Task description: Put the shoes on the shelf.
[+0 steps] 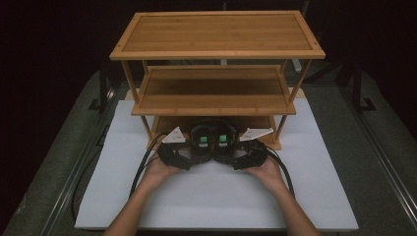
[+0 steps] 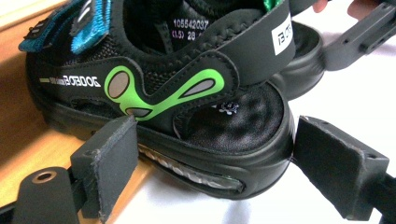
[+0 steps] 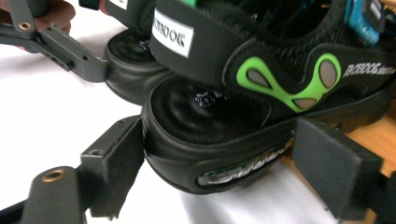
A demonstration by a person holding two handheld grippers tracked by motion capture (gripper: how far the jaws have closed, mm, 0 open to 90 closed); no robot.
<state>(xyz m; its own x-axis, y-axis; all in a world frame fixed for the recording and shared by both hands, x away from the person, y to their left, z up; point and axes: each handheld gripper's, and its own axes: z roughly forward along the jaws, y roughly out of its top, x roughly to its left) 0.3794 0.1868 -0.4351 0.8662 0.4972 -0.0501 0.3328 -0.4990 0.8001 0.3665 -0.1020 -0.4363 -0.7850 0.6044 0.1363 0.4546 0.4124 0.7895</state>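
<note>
Sandals front and centre: a pair of black mesh sports sandals with green teardrop trim sits side by side at the foot of the three-tier bamboo shelf rack, heels toward the person, toes reaching onto the rack's bottom board. The left sandal has the left gripper at its heel, and in the left gripper view that sandal sits between the black padded jaws, one pad touching the sole's side near the board, the other right at the rounded heel. Jaws spread wide, closed on the heel (blue straps show up at the toe end).

Over on the other side, the right gripper mirrors it on the right sandal. The right gripper view shows this sandal with its thick heel wedged between the two pads, both pressing the sole's edge. Heels hang over the white table mat, which lies on a dark grey table. Both hands cup the grippers from below.
</note>
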